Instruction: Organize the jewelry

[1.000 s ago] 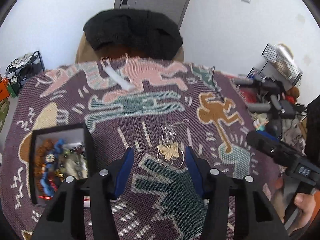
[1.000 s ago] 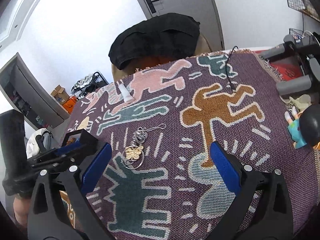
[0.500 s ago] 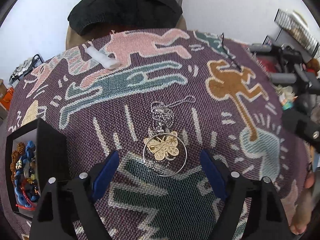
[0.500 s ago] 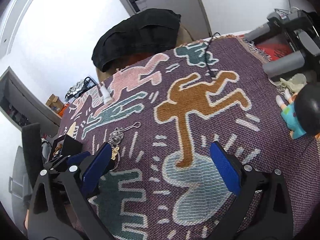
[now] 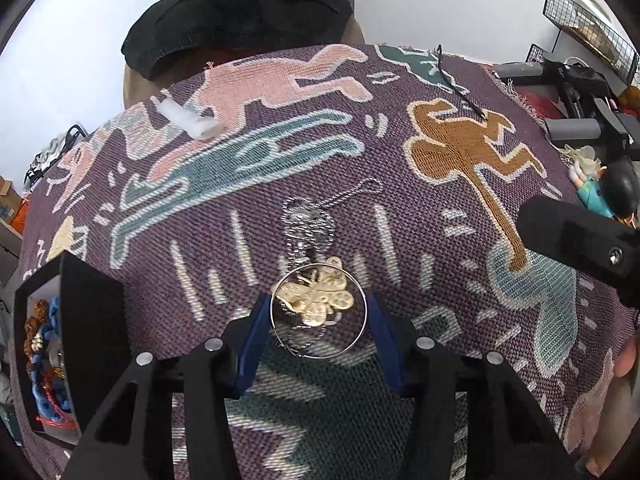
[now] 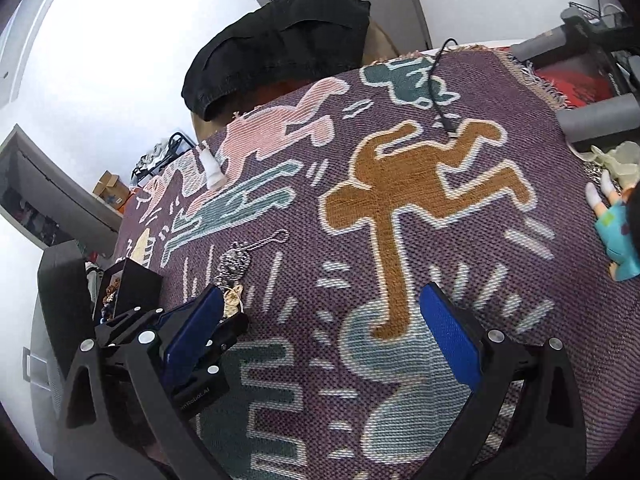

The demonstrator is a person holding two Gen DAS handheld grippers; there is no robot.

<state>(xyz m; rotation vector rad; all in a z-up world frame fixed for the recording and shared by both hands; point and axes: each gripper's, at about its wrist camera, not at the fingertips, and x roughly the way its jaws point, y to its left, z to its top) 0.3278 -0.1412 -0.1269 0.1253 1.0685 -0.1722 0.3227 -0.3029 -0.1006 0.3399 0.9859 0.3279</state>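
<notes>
Tabletop (image 5: 460, 200): fills both views, under a purple woven cloth with pink, teal and brown figures; everything else lies on it.

Box (image 5: 92, 320): black, open-topped, at the lower left edge of the left wrist view; beads and other pieces already lie inside, so it is probably where the jewelry goes.

Left hand-held gripper (image 5: 318, 312): low over the cloth at the bottom centre of its own view. Its jaws have just been closing, with the hoop between them. The blue pads sit at the hoop's left and right edges, apparently touching, though I cannot tell how firmly they pinch.

Right hand-held gripper (image 6: 320, 316): jaws wide apart over bare cloth with nothing between them, waiting beside the left one.

Jewelry pile: centre of the left wrist view, well apart from the box. It is made of a thin silver hoop (image 5: 362, 332), a gold butterfly charm (image 5: 314, 300) lying inside the hoop, and a silver chain (image 5: 308, 228) bunched just above them.

Direction: the pile's long axis runs from the bottom of the frame upward, and the chain's free loop trails off to the upper right.

Step in hand: picking up the hoop and charm.

Next move, as I judge it: finish the pinch across the hoop, lift slowly so the chain follows without snagging the weave, then carry it left to the box.
</notes>
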